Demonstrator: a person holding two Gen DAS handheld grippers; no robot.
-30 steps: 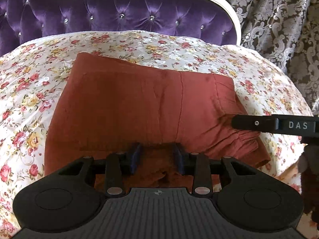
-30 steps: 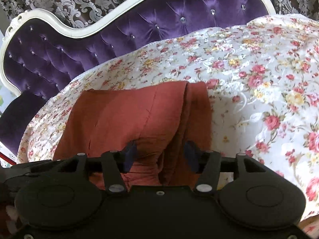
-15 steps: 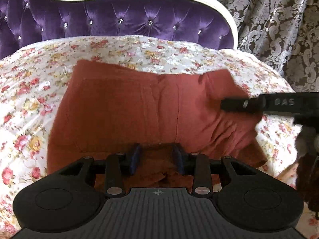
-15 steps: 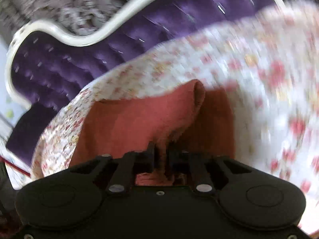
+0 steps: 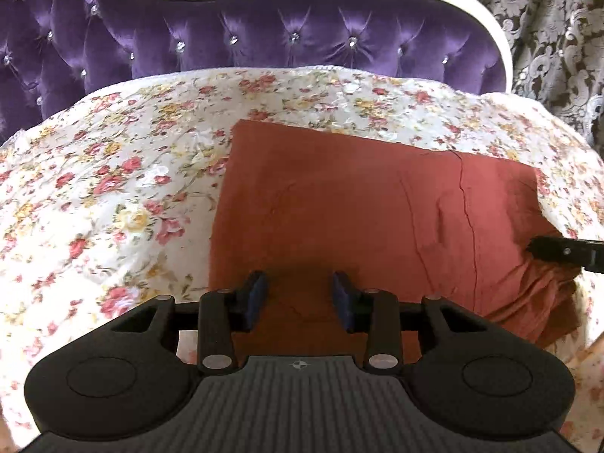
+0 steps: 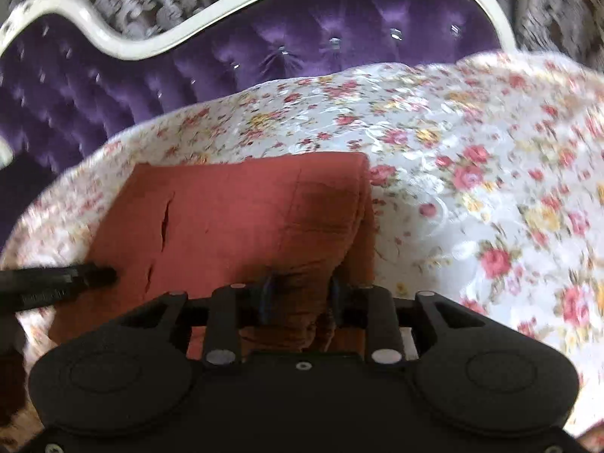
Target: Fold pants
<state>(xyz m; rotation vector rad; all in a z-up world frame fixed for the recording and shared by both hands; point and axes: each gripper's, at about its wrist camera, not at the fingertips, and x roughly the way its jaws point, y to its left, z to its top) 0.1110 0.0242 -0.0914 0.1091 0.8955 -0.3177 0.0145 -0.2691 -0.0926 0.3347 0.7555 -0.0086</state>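
Now | pants (image 5: pixel 358 219) folded, apparently long axis across bedspread (image 5: pixel 113 188)

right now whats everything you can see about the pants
The pants are rust-red, of soft woven-looking cloth, folded into a thick, roughly rectangular stack lying flat on the floral bedspread. Seams and creases cross the top layer. The left gripper has cloth between its pads at the near edge. The right gripper, whose jaws have just been opening, has bunched cloth between its pads at the other end.
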